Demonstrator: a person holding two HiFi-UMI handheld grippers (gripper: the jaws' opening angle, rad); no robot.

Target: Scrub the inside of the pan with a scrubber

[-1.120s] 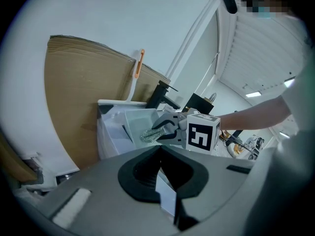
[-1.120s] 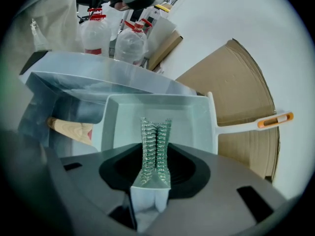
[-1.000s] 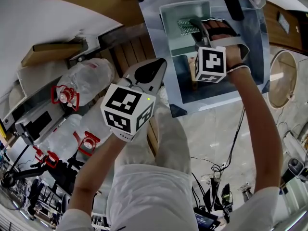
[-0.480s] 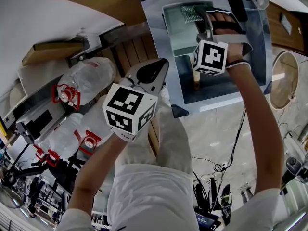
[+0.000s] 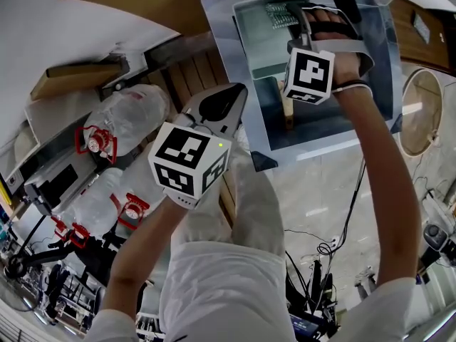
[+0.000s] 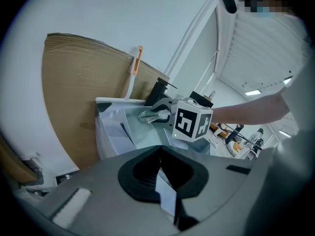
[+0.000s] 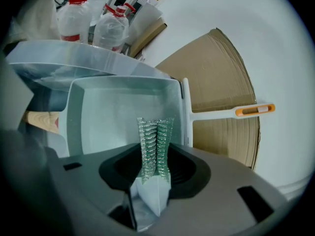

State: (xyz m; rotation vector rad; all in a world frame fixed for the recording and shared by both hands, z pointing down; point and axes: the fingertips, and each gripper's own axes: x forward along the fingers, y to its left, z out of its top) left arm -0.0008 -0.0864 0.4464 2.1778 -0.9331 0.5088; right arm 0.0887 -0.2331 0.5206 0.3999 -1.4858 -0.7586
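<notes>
1. Right gripper view showed the pale green rectangular pan (image 7: 113, 122) lying inside a clear plastic tub (image 7: 98, 58), with its wooden handle (image 7: 42, 122) pointing left.
2. A metal mesh scrubber (image 7: 155, 141) stood over the pan's inside near the far wall, clamped between the jaws of the right tool (image 7: 150, 186). Whether it touched the pan could not be told.
3. The left tool (image 6: 160, 168) hung outside the tub, to its left, jaws pressed together with nothing between them.
4. Brown cardboard (image 7: 221, 68) leaned beyond the tub, and capped water bottles (image 5: 125, 120) lay further left.
</notes>
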